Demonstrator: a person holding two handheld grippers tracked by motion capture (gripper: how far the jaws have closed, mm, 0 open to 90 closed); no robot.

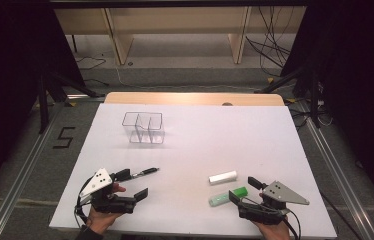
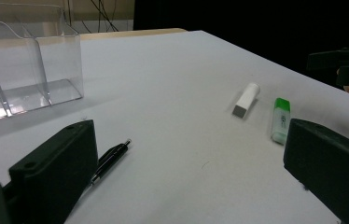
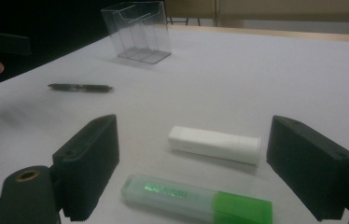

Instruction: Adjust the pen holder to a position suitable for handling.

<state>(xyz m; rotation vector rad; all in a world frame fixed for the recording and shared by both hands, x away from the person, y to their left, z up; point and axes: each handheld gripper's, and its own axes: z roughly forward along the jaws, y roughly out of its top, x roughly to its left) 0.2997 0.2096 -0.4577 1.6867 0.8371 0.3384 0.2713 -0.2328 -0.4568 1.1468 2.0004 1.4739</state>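
Both grippers rest near the front edge of the white table (image 1: 195, 145), held in a person's hands. My left gripper (image 1: 132, 185) stands open with nothing between its jaws; a black pen (image 1: 145, 172) (image 2: 111, 160) lies just past its left jaw. My right gripper (image 1: 243, 188) (image 3: 200, 170) is open too. A translucent stick with a green cap (image 1: 228, 196) (image 3: 196, 198) lies on the table between its jaws, untouched. A white block (image 1: 223, 177) (image 3: 214, 144) lies just beyond it. Both show to the right in the left gripper view: white block (image 2: 246, 99), green-capped stick (image 2: 281, 120).
A clear plastic organizer with dividers (image 1: 142, 129) (image 2: 23, 70) (image 3: 137, 31) stands at the back left of the table. The pen (image 3: 80, 87) lies far left in the right gripper view. Wooden shelving (image 1: 175, 30) and cables lie beyond the table.
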